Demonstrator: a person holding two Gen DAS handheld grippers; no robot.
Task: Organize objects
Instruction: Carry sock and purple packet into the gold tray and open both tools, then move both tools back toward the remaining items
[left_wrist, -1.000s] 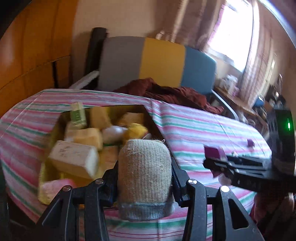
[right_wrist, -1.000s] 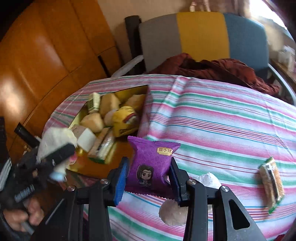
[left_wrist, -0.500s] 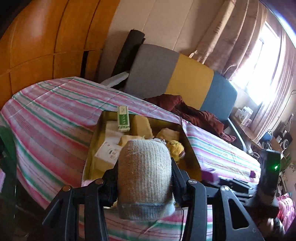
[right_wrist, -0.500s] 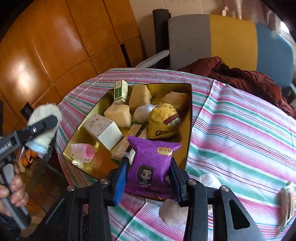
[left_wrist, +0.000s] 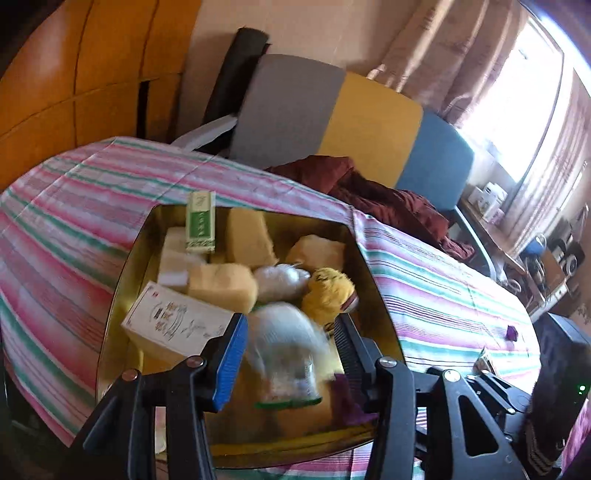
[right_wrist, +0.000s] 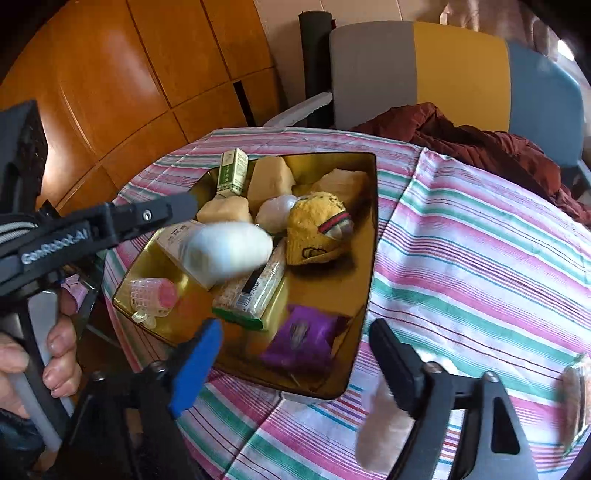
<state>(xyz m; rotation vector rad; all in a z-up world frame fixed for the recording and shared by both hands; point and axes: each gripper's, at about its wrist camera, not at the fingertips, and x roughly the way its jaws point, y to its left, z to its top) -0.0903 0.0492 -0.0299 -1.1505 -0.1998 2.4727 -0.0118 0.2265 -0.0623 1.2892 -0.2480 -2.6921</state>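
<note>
Dropping: our left gripper (left_wrist: 290, 349) has just been opening; knit roll (left_wrist: 286, 347) blurred, loose between its jaws.
Handling: soft, light (we'd pinch mid-body).
Right gripper (right_wrist: 295, 354): just opened wide, purple packet (right_wrist: 301, 341) released in gold tray (right_wrist: 371, 236).

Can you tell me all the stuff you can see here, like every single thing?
tray: one, gold, on the striped tablecloth
sponges: three, yellow, tray's far end
small box: one, green-and-white, tray's far corner
white box: one, in tray
puff: one, white, beside the cap
cap: one, yellow, in tray
hair roller: one, pink, tray's near-left corner
cracker packet: one, clear, mid-tray
snack packet: one, purple, tray's near end
knit roll: one, pale, blurred, loose between left tongs
chair: one, grey-yellow-blue, behind tray, maroon cloth on it
left tongs: one, black, open
right tongs: one, black, just opened, nothing between them
hand: one, holding left tongs' handle
</note>
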